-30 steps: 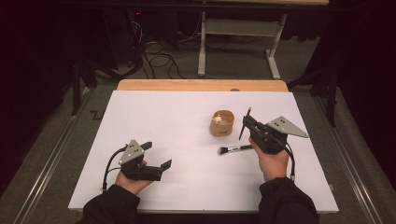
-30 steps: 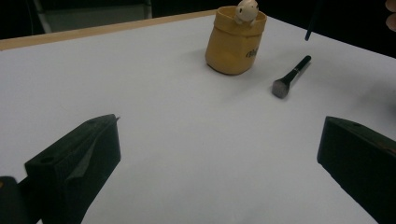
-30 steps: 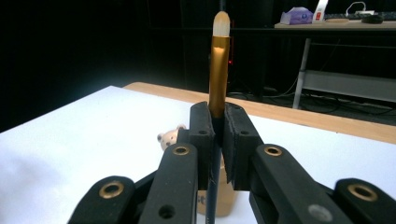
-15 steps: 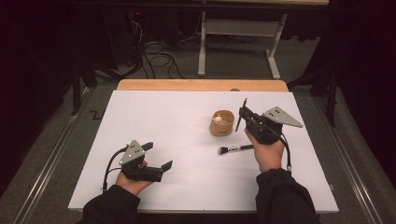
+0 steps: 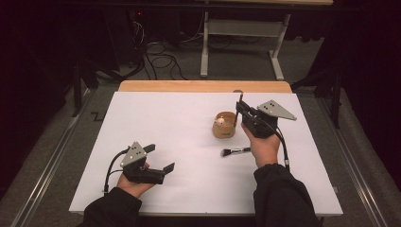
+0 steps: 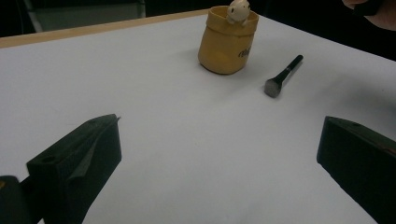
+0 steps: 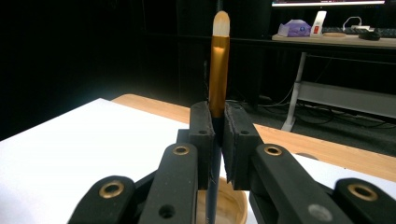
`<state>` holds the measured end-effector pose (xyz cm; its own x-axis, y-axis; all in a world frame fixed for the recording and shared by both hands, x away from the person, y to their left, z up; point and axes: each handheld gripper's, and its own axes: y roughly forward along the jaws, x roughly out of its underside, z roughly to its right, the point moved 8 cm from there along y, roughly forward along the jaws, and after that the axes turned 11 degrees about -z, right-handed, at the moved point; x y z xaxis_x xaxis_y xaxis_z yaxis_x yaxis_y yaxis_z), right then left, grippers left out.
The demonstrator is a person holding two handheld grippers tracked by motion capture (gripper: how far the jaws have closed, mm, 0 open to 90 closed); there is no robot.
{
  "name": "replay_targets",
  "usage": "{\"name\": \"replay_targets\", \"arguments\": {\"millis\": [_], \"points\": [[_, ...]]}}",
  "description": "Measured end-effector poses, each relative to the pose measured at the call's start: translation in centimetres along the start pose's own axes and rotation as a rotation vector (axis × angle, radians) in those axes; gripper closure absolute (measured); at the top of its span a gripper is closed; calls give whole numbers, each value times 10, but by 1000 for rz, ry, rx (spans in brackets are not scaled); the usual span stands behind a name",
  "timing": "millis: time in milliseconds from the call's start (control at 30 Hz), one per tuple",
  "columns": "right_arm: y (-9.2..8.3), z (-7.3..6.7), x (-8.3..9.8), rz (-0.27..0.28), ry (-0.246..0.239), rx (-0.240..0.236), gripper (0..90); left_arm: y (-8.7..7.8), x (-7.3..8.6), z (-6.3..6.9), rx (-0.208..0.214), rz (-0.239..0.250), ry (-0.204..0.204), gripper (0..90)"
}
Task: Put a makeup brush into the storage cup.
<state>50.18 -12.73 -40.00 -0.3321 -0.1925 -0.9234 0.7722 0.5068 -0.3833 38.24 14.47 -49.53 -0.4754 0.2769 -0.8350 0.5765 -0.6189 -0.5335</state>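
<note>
Right gripper [image 7: 215, 135] clamps a brush [image 7: 218, 70] upright above the cup [image 5: 225, 125], not yet in; another brush [image 5: 235, 151] waits on the counter [image 5: 156, 123]; left gripper [image 5: 161, 158] wide open, empty

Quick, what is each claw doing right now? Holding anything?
Left claw: open, holding nothing, resting low over the white table.
Right claw: shut on a gold-handled brush, held upright above the yellow cup.

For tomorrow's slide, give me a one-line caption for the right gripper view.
Right gripper shut on an upright gold-handled brush, held above a wooden cup.
</note>
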Motion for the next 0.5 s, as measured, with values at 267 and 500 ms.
{"name": "replay_targets", "arguments": {"millis": [267,500], "points": [[15,-3,-4,-6,-17,11,844,-1,-1,-1,-1,5,2,6],[26,-4,-6,-17,-22,20,844,-2,-1,-1,-1,8,2,6]]}}
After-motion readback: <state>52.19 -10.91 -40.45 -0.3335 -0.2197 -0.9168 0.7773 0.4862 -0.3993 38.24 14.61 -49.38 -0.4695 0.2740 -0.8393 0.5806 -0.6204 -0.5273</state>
